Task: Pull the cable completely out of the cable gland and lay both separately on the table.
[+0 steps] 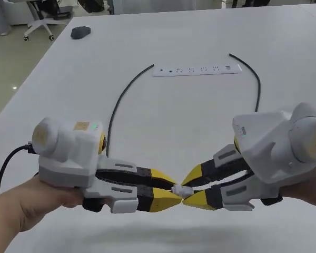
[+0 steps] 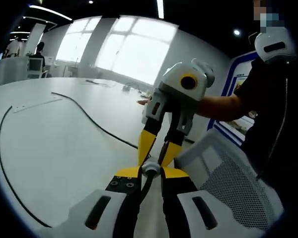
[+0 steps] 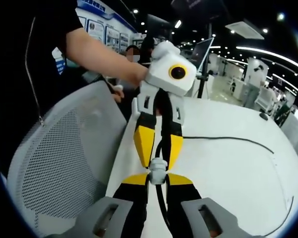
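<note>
Step in hand: extraction, cable still seated. Left gripper (image 1: 174, 193) jaws pressed together at the cable gland (image 1: 181, 191), held just above the table (image 1: 163, 132). Right gripper (image 1: 188, 192) pinches it from the opposite side. Cable (image 3: 161, 201) trails back between both jaw pairs; cannot tell which pair has cable rather than gland body.

Next: 1 gripper anchors the gland, the other draws straight along its axis.

On the table: mouse (image 1: 80, 32), black lead (image 1: 120, 100), power strip (image 1: 197, 69). Office chair (image 1: 39, 23) beyond.

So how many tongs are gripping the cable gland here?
2. The left tongs clamp the white cable gland from the head view's left, the right tongs from its right; their tips nearly touch.
</note>
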